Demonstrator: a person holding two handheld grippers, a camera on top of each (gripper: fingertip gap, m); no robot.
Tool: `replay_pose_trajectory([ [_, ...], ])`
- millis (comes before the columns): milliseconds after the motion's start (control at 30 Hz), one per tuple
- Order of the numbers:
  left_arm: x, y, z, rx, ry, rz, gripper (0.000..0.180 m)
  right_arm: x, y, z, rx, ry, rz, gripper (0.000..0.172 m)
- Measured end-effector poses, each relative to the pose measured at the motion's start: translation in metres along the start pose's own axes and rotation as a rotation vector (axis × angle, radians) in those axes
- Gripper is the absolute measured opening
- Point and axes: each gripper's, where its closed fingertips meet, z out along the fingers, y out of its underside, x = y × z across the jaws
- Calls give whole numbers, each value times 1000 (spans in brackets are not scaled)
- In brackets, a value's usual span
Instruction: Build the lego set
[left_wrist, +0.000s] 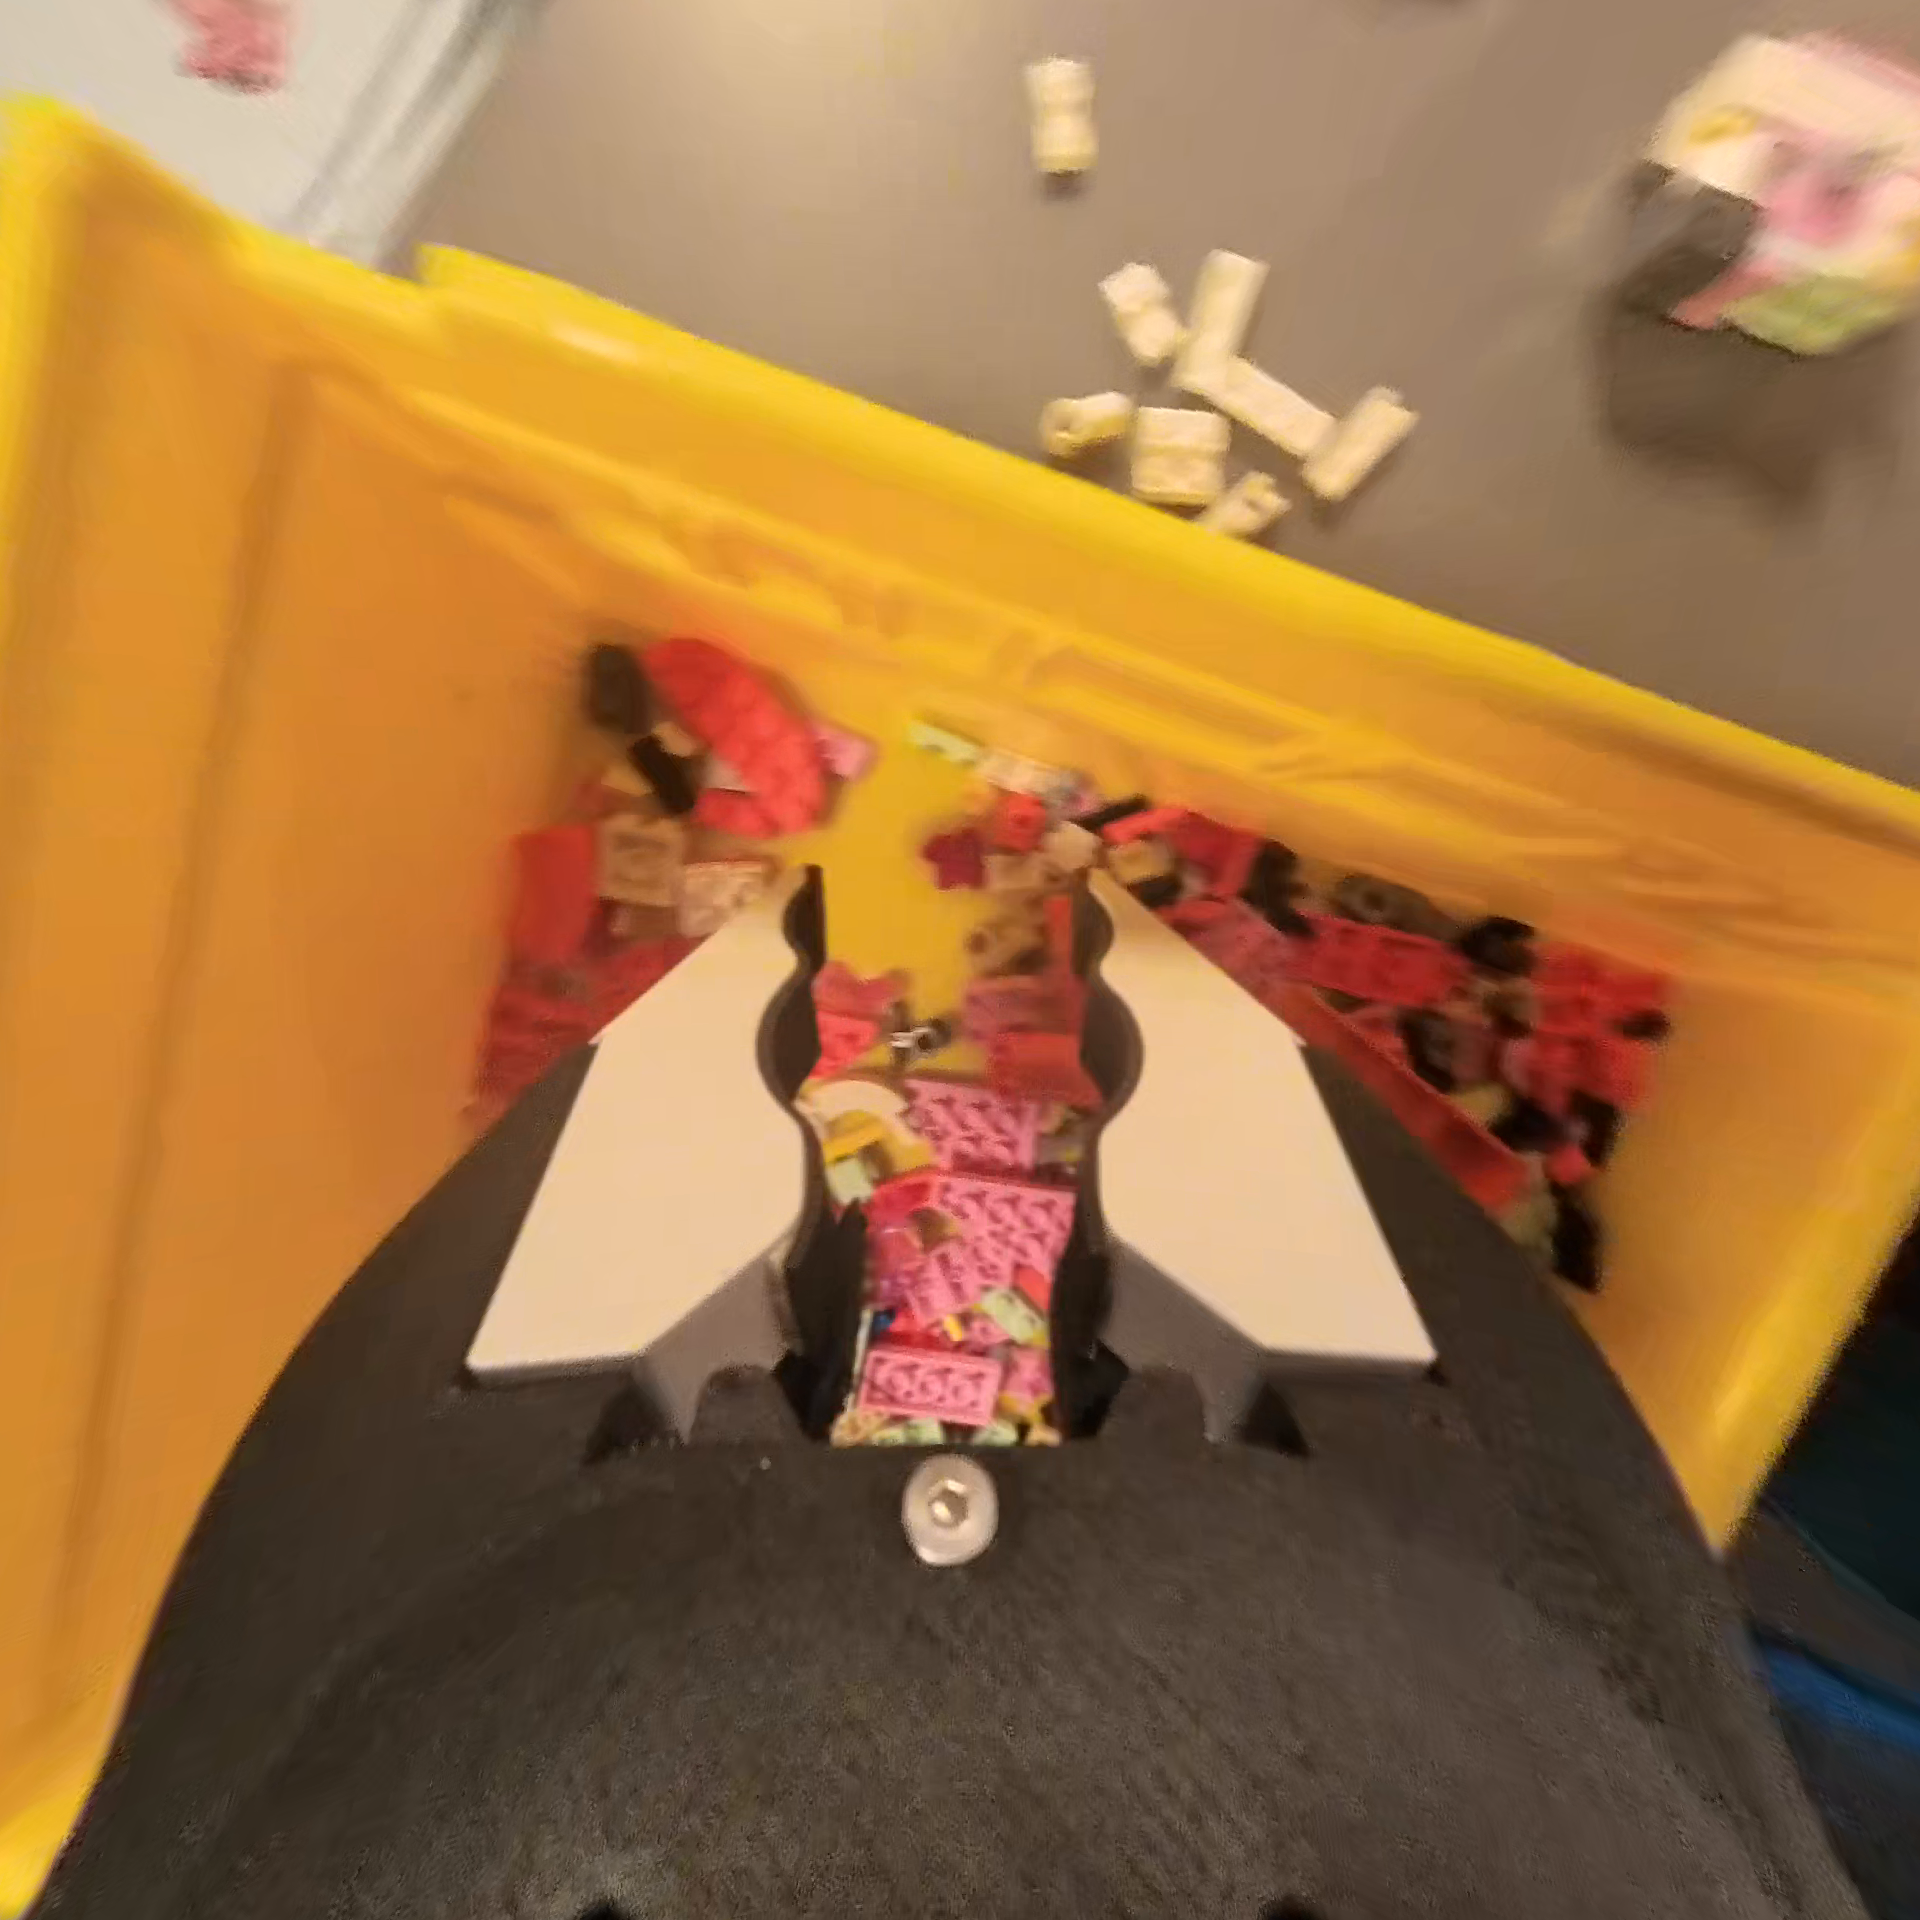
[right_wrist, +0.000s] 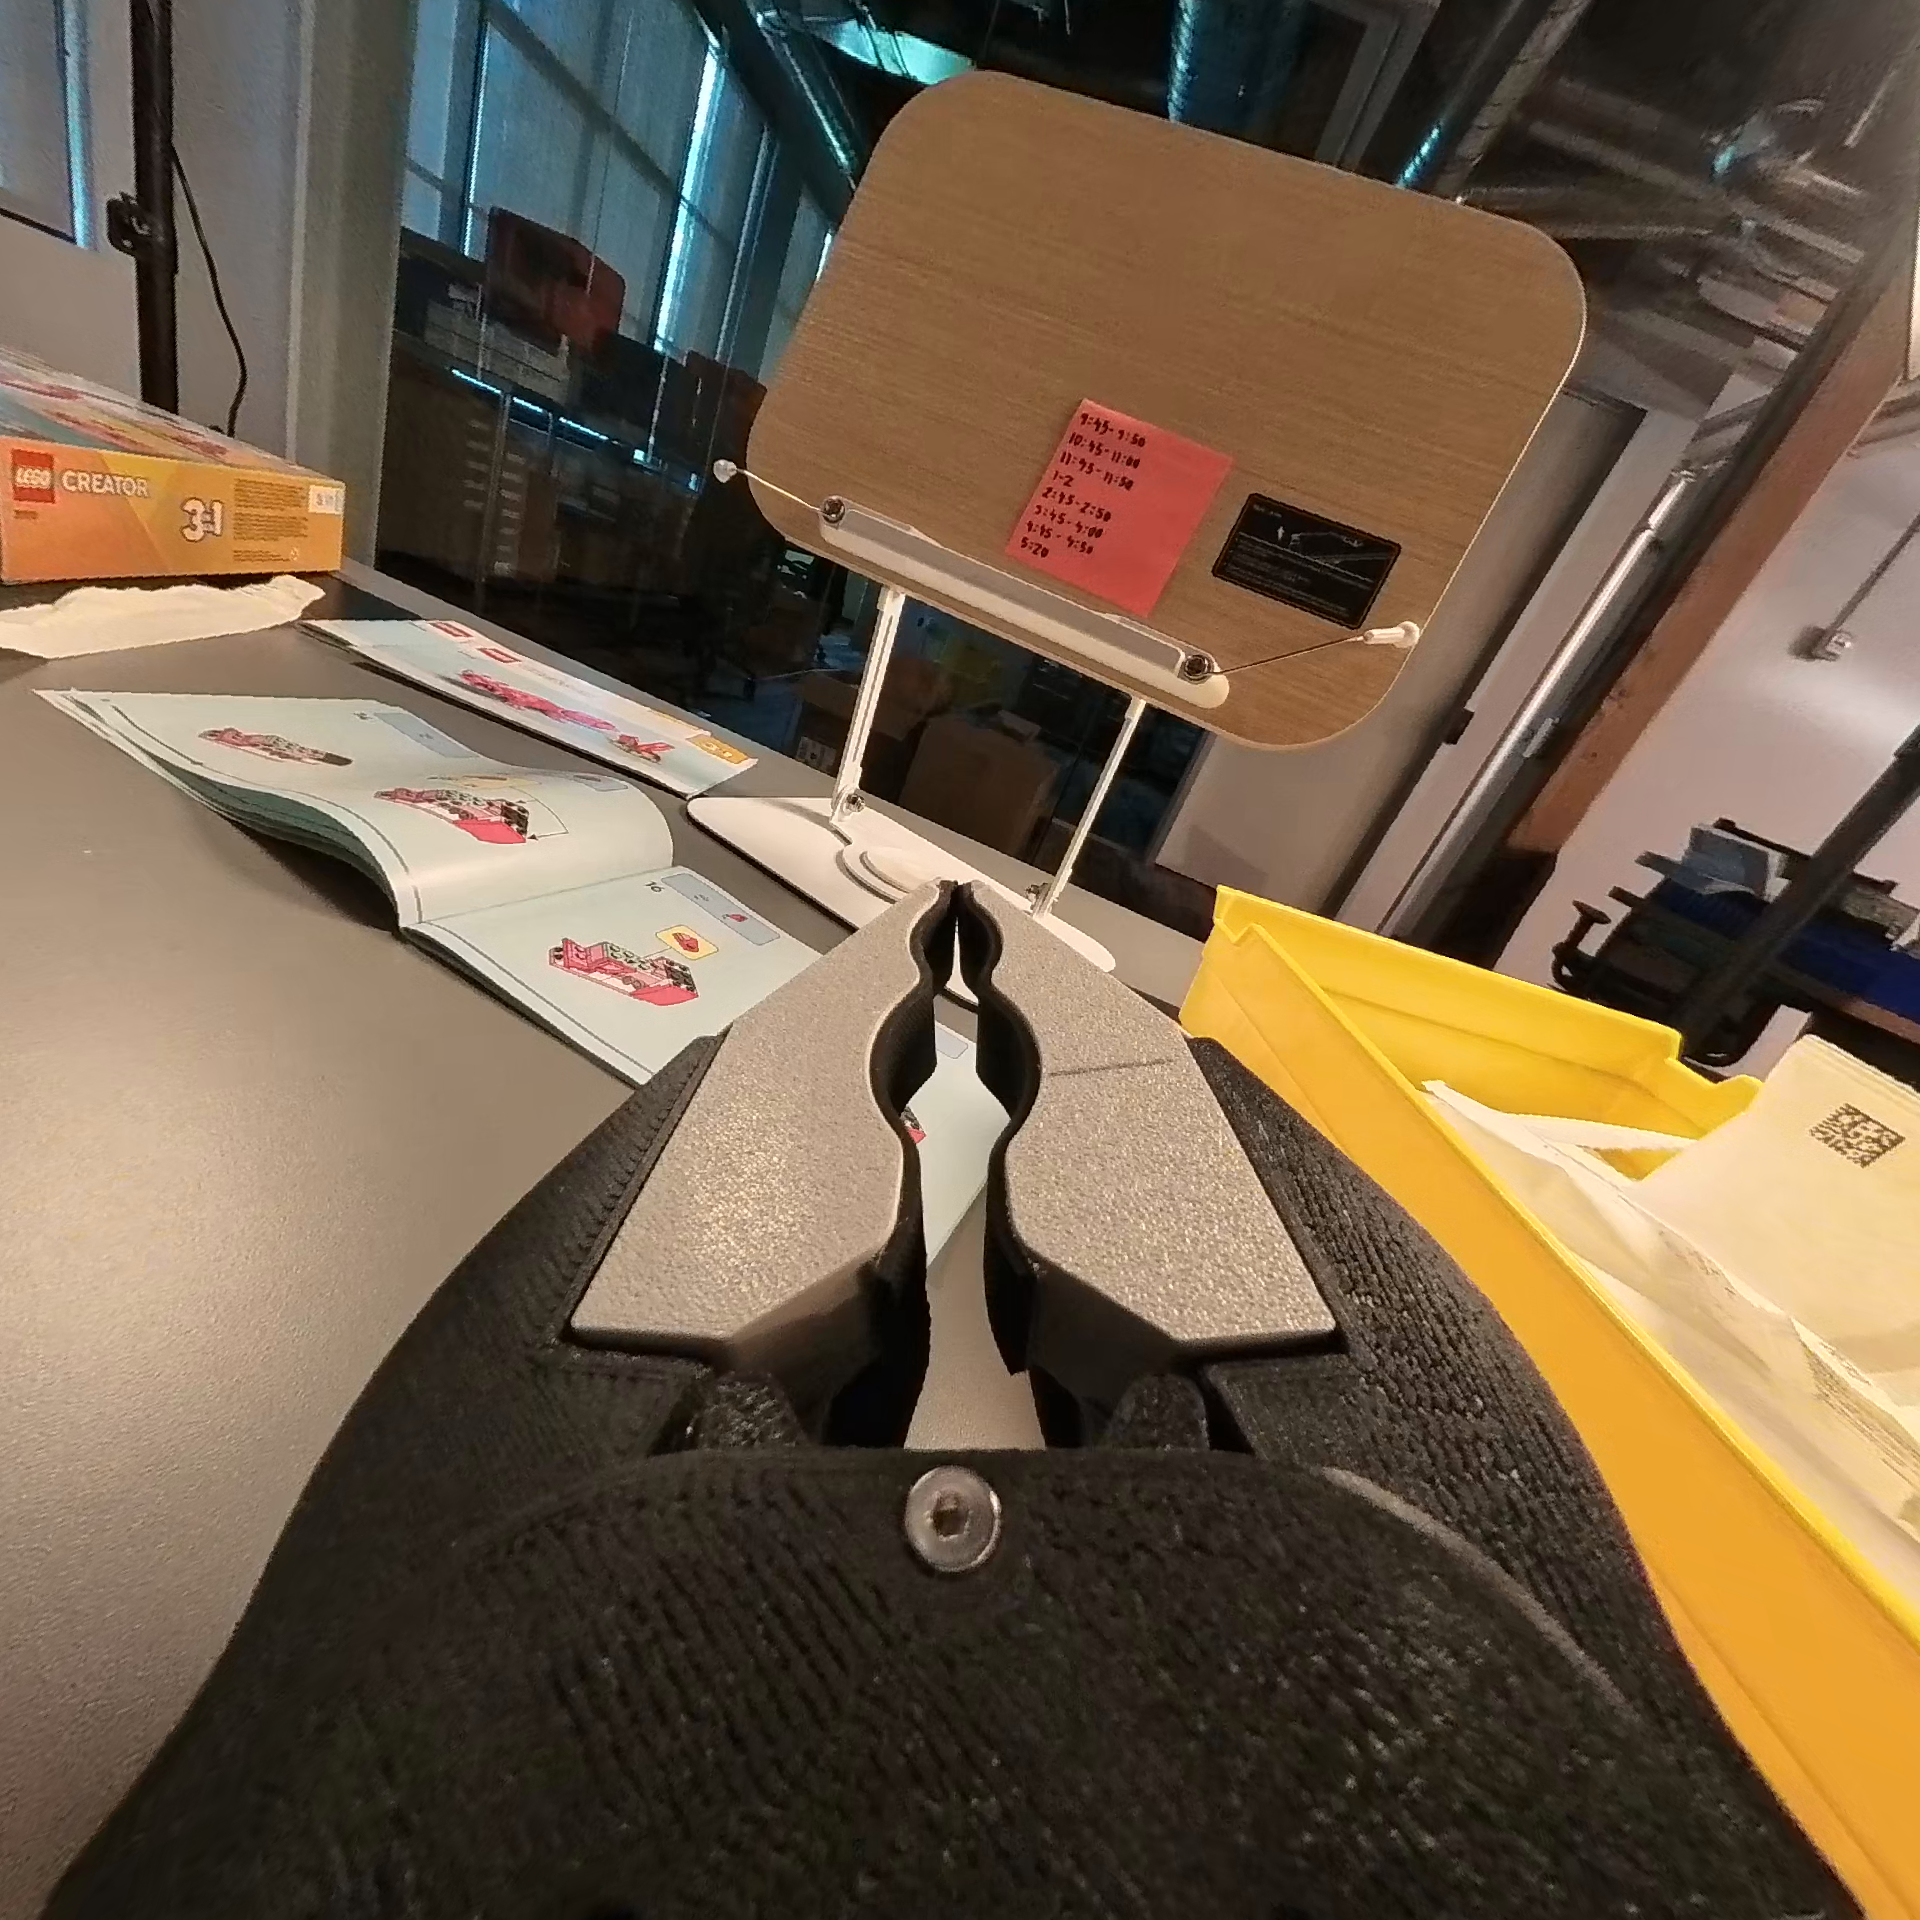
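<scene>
Yellow bin (left_wrist: 727, 540) walls corral loose red and pink bricks (left_wrist: 977, 1174) – the left gripper (left_wrist: 951, 894) hangs over them, jaws apart and empty. Right gripper (right_wrist: 954, 891) rests closed on nothing above the open instruction booklet (right_wrist: 499, 862).

Bright yellow bin (left_wrist: 312, 727), filled with red, pink, black and cream bricks (left_wrist: 966, 1174). Dark grey table (left_wrist: 779, 156), scattered with cream-white bricks (left_wrist: 1226, 395). Left gripper (left_wrist: 951, 904): black textured body, pale cream upper faces on the fingers (left_wrist: 665, 1091), black inner pads. Right gripper (right_wrist: 954, 894): black woven-looking body, speckled grey fingers (right_wrist: 790, 1164). Pale blue pages with pink and red drawings on the open booklet (right_wrist: 468, 842). Light wood grain on the stand board (right_wrist: 1164, 343), with white base, salmon-pink note (right_wrist: 1117, 504) and black label (right_wrist: 1304, 561). Orange box (right_wrist: 166, 509). Second yellow bin (right_wrist: 1455, 1049) holding cream-white paper bags (right_wrist: 1714, 1247).
</scene>
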Motion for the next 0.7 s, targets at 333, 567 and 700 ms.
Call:
replay_pose_trajectory([
  [333,1,22,20,-138,-44,112,68,1,0,0,2,4,4,0],
  [567,-53,32,-3,-145,-300,39,56,1,0,0,3,5,8,0],
  [700,-10,18,-6,-27,-47,36,65,2,0,0,4,5,9,0],
])
